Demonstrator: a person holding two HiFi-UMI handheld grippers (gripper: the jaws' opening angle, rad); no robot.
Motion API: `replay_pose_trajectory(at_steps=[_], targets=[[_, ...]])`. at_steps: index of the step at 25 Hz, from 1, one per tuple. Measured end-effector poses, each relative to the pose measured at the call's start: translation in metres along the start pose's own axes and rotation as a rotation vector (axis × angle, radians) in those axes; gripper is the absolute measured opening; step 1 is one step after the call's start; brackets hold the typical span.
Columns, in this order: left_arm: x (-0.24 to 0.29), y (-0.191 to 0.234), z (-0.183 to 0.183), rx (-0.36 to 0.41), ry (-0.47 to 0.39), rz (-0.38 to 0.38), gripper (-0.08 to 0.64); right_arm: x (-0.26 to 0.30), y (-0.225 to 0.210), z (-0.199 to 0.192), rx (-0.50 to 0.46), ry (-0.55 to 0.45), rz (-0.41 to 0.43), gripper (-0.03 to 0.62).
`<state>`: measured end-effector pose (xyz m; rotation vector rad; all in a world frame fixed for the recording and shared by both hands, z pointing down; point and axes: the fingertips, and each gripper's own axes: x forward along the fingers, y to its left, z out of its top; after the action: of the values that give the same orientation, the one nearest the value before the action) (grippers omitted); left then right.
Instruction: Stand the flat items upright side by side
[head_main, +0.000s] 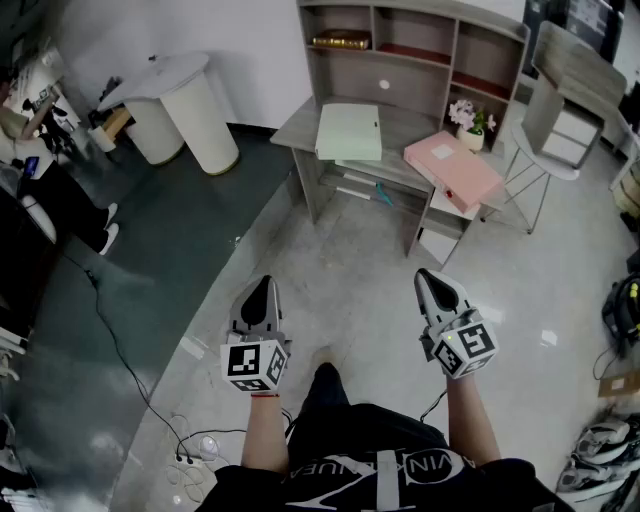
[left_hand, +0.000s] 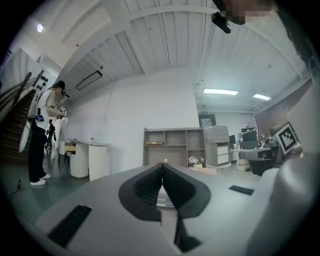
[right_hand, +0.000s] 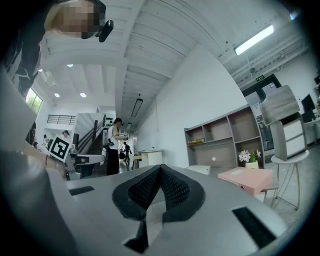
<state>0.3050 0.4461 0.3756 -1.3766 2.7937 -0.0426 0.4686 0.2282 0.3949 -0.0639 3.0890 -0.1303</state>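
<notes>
In the head view, a pale green folder (head_main: 348, 131) lies flat on the middle of the tabletop (head_main: 297, 129). A pink folder (head_main: 453, 170) lies flat at its right end, hanging over the edge, just beside a flower pot (head_main: 470, 128). The left gripper (head_main: 262, 283) and right gripper (head_main: 428, 277) hang over the floor, well apart from the folders. In the left gripper view, the fingers (left_hand: 145, 190) are pressed together, holding nothing. In the right gripper view, the fingers (right_hand: 142, 192) are likewise closed and empty.
</notes>
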Motion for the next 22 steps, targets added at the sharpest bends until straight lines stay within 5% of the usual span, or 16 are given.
replay_pose_trajectory(at_steps=[22], targets=[[0.111, 0.054, -0.017, -0.068, 0.047, -0.078, 0.003, 0.097, -0.039, -0.010, -0.001, 0.072, -0.099, 0.009]])
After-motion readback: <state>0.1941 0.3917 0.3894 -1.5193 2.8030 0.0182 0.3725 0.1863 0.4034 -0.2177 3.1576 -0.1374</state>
